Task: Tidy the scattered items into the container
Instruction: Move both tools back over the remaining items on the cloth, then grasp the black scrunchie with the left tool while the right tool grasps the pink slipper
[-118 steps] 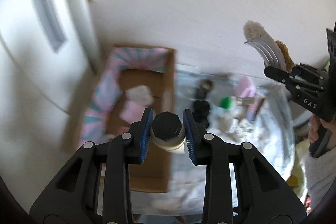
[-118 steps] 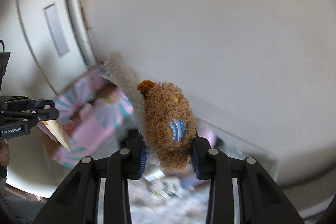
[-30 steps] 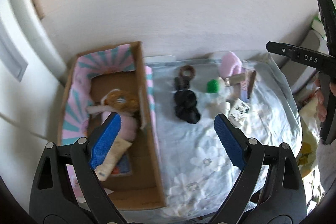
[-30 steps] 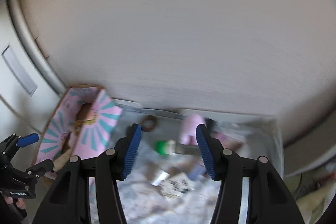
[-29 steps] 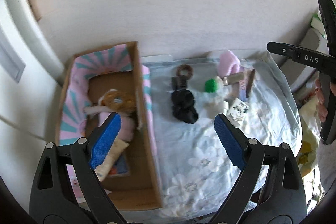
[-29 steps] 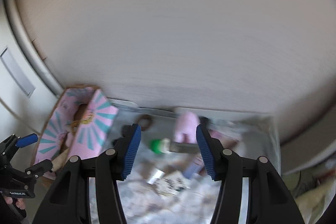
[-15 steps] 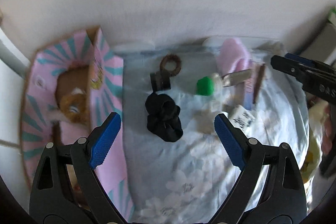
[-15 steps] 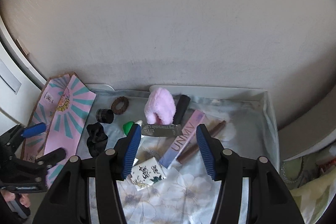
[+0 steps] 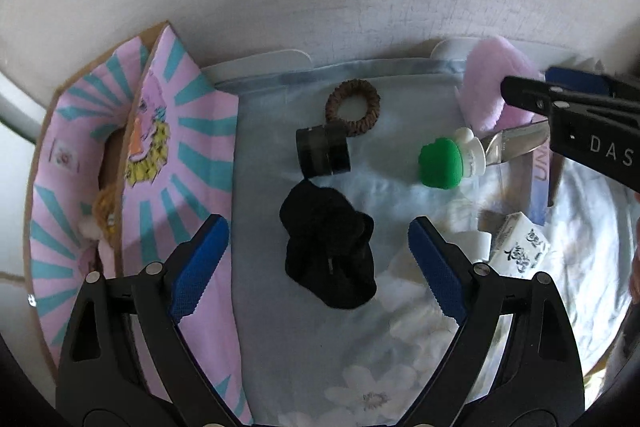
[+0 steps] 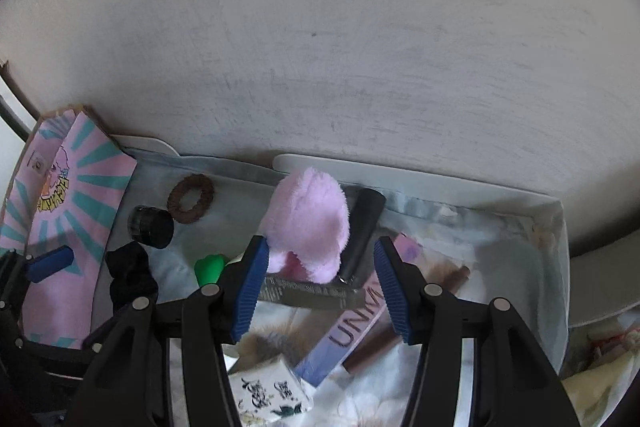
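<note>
Hovering with both sets of jaws spread wide and empty, I am between picks. My left gripper (image 9: 318,259) hangs over the black scrunchie (image 9: 330,251), which lies crumpled on the pale floral cloth (image 9: 320,359) squarely between my blue pads. My right gripper (image 10: 320,283) is lined up on the pink fluffy piece (image 10: 308,227) at the far side, with a silver tube (image 10: 308,293) lying crosswise just near of it. Farther out from the scrunchie sit a small black cylinder (image 9: 323,151) and, touching its far edge, a brown hair tie (image 9: 353,107); to the right, a green-capped tube (image 9: 442,163). A purple flat box (image 10: 344,335), a brown stick (image 10: 456,277) and a small printed white box (image 10: 272,391) crowd the near right. The container, a cardboard box with pink and teal flaps (image 9: 180,131), stands at the left edge of the cloth, a tan plush toy (image 9: 105,205) showing inside. As I judge it, the step is reaching for the next items. My left needs to drop straight down and close on the soft scrunchie, then swing left over the flap; my right must pinch the pink fluff without snagging the tube beneath.
</note>
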Motion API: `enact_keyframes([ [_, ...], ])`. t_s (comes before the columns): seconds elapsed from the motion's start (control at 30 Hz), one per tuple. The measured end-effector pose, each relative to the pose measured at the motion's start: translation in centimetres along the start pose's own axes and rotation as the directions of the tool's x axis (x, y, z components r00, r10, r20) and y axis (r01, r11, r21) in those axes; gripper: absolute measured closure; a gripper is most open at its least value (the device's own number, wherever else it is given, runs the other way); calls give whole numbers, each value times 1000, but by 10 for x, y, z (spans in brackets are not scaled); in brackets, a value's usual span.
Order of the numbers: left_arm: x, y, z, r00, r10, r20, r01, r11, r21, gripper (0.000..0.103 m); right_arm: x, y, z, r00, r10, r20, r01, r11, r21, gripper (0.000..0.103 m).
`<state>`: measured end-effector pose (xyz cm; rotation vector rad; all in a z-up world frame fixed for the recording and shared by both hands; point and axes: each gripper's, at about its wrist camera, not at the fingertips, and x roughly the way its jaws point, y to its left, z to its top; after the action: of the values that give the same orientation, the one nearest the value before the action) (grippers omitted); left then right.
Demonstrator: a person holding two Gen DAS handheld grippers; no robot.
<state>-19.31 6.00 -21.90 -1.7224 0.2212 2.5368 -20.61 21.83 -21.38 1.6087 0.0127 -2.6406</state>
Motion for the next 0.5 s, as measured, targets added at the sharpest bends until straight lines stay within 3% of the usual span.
enact_keyframes([
  [0.2, 12, -10, -1, 999, -38, -28, 38, 999, -6, 13, -1, 2, 4, 1000, 2, 11, -2, 1000, -26, 52],
  [0.27, 19, -7, -3, 997, -63, -49, 61, 997, -44, 21, 0, 2, 5, 1000, 8, 6, -8, 999, -34, 52],
  [0.33, 28, -2, -6, 993, -94, -75, 89, 993, -73, 41, 2, 3, 6, 1000, 13, 6, -12, 999, -43, 52],
  [0.37, 31, 0, -7, 991, -103, -85, 96, 992, -86, 45, 3, 4, 6, 1000, 18, 5, -18, 999, -50, 52],
  [0.5, 34, 6, -12, 993, -87, -78, 78, 991, -110, 72, 9, 4, 9, 998, 64, -23, -65, 997, -40, 52],
])
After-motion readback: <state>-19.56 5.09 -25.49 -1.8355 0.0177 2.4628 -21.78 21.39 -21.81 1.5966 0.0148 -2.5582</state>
